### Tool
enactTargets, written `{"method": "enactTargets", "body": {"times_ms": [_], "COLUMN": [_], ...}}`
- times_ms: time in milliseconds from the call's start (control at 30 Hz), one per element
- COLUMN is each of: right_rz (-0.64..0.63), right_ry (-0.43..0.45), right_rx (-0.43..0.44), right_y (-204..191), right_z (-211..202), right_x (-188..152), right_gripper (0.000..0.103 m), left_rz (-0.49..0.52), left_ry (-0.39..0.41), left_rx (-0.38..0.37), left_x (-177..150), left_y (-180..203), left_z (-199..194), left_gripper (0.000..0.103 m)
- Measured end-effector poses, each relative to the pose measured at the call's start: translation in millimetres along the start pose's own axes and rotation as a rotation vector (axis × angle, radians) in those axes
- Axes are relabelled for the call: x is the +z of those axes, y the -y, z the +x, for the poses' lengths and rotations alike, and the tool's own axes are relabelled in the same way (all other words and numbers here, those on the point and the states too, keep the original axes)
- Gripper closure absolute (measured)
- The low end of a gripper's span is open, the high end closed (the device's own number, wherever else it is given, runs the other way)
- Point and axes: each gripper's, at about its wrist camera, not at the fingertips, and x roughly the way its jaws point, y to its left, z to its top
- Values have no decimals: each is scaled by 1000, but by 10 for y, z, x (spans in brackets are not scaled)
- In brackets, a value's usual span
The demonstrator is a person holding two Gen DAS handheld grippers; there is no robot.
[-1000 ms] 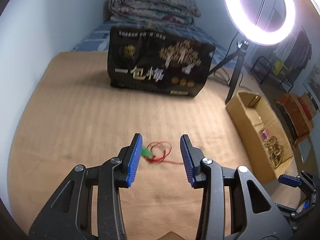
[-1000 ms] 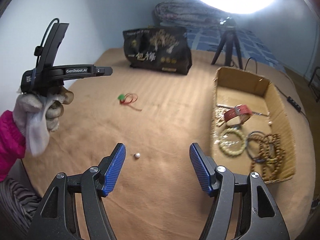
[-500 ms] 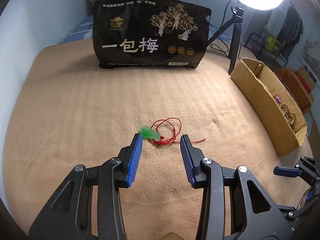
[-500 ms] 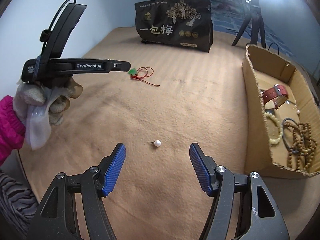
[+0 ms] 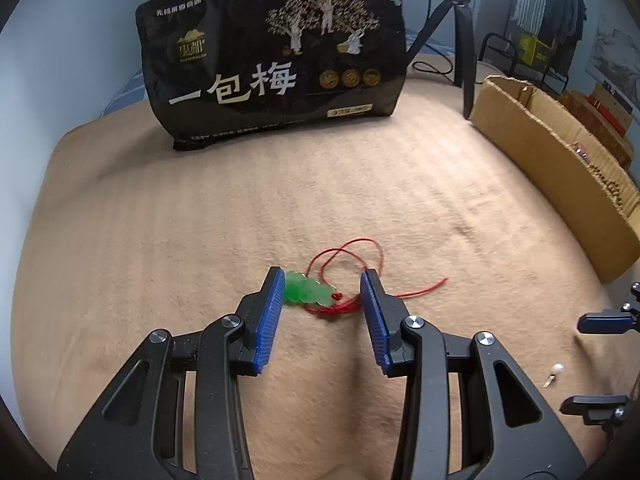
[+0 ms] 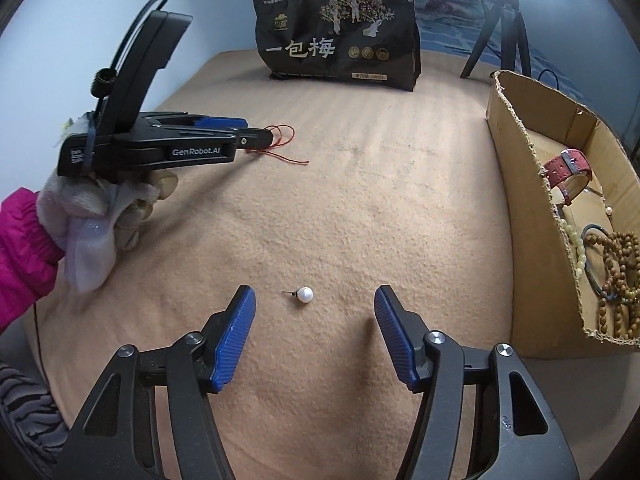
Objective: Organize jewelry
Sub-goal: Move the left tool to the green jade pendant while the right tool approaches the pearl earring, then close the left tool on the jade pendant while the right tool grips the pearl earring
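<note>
Nearest, right wrist view: one right gripper (image 6: 315, 304), blue pads set wide and closing, with one pearl stud earring (image 6: 303, 294) lying on the tan blanket (image 6: 360, 184) between the tips, touching neither pad; nothing is held.

Left wrist view: one left gripper (image 5: 322, 291), jaws partly open, tips down at the blanket. One green jade pendant (image 5: 306, 292) on a red cord (image 5: 352, 256) lies between the pads. The pendant's left end sits against the left pad; the cord's knotted end reaches close to the right pad. Whether either pad presses cannot be told, and the pendant rests on the blanket. In the right wrist view this same gripper is seen side-on at left, carried by one gloved hand (image 6: 104, 204) with a pink sleeve (image 6: 22, 248).

Right side, near to mid: one open cardboard box (image 6: 520, 184), long side toward the blanket centre. Contents visible:
- one red watch strap with metal buckle (image 6: 568, 168), toward the far end
- one pale bead bracelet (image 6: 576, 240), partly hidden by the box wall
- one dark bangle (image 6: 592, 264)
- brown wooden bead strings (image 6: 620, 264), tangled at the near end; count cannot be told

Loose items on the blanket: two, the earring and the pendant, well apart.

Far: one black printed snack bag (image 5: 272, 60), upright. One black tripod (image 6: 500, 28) to its right, behind the box.
</note>
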Motion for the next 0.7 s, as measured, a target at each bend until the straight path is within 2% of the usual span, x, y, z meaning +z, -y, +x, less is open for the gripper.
{"method": "enactTargets", "body": {"times_ms": [267,600,700], "right_rz": [-23,-48,-51], "right_ry": [-14,-28,-28], "right_rx": [3,-41,-45], "right_y": [-53,-59,-41], "right_z": [95,139,151], "right_x": [19,10,12], "right_gripper": [49,70,74], "left_rz": [2,-36,-43], "left_ry": [5,-1,-3], "left_rx": [-14,-41,-34], "left_x": [-33,-55,-66], "left_y": [-40,-160,-171], "left_z": [54,41,40], "left_gripper": [63,64,70]}}
